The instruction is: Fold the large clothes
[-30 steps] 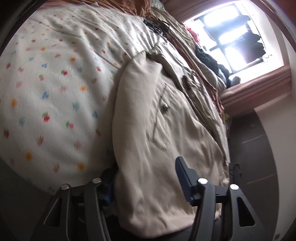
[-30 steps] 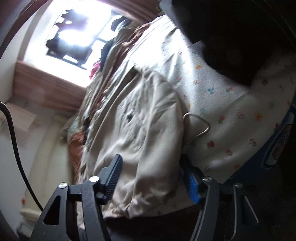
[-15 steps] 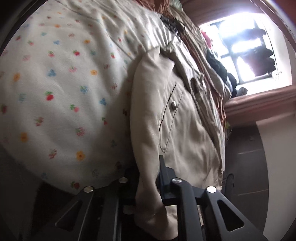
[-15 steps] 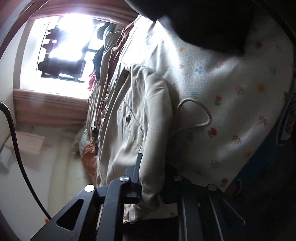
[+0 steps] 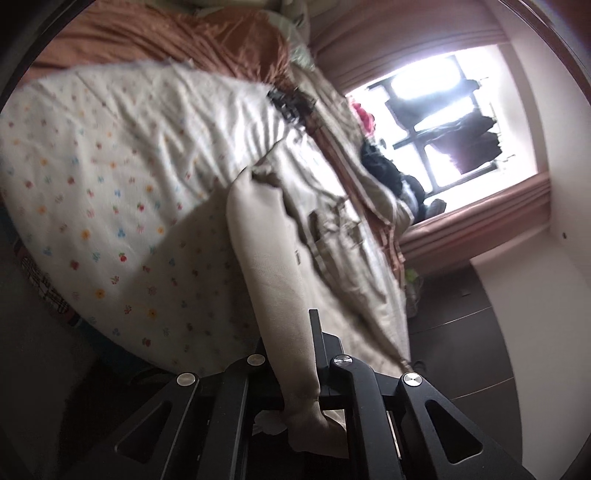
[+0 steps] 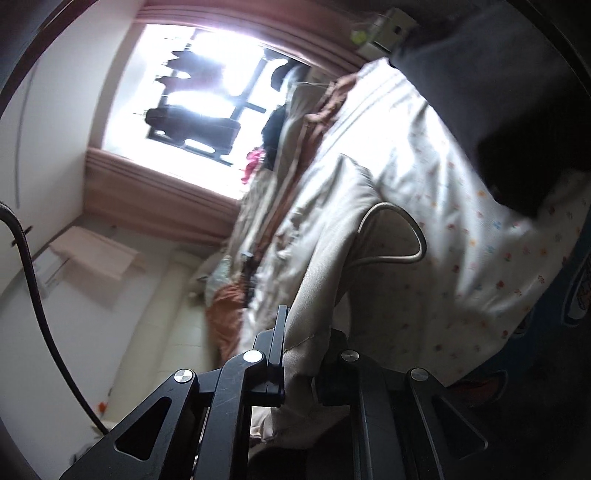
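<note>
A beige button-up shirt (image 5: 273, 236) lies along a bed covered by a white flower-print blanket (image 5: 110, 184). My left gripper (image 5: 291, 354) is shut on the shirt's near hem, and the cloth rises taut from the bed into its jaws. In the right wrist view the same shirt (image 6: 325, 221) runs away from me, and my right gripper (image 6: 304, 350) is shut on the hem's other corner, with fabric bunched between its black fingers. A wire hanger (image 6: 402, 236) shows beside the lifted cloth.
A rust-brown blanket (image 5: 177, 33) and a pile of other clothes (image 5: 384, 173) lie at the bed's far side under a bright window (image 5: 439, 122). A dark garment (image 6: 517, 103) sits on the bed at the right. Dark floor (image 5: 461, 350) borders the bed.
Both grippers went from open around the shirt's hem to shut on it, then rose, lifting the near end of the shirt off the bed.
</note>
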The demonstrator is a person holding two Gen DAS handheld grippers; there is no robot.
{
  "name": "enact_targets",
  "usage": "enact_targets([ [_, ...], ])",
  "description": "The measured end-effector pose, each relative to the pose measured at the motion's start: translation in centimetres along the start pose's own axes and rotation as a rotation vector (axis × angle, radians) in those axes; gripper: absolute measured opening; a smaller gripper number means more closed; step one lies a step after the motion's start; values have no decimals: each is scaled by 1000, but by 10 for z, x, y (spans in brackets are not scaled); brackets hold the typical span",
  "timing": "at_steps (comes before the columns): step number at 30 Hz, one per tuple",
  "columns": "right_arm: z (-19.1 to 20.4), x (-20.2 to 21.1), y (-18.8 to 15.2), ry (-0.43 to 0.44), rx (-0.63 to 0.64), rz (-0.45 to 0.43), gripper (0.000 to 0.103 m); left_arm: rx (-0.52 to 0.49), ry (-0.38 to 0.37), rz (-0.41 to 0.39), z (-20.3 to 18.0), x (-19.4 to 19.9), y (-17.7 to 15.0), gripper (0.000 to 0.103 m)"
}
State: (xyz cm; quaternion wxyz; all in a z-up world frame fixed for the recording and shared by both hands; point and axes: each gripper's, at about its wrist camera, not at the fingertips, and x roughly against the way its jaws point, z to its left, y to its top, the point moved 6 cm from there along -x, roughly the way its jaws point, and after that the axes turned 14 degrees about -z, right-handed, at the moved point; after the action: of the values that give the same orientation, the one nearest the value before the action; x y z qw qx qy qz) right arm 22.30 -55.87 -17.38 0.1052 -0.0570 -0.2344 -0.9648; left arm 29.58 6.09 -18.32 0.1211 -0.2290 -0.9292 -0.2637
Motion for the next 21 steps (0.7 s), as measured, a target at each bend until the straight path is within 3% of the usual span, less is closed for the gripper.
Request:
enact_targets([
  [11,70,72,3,149,65,-37,12,-14,-129,-105,-51,91,11,7],
  [21,87,122,-7,200,100,-42,12,-16,-182,-149,-58,151,3,7],
])
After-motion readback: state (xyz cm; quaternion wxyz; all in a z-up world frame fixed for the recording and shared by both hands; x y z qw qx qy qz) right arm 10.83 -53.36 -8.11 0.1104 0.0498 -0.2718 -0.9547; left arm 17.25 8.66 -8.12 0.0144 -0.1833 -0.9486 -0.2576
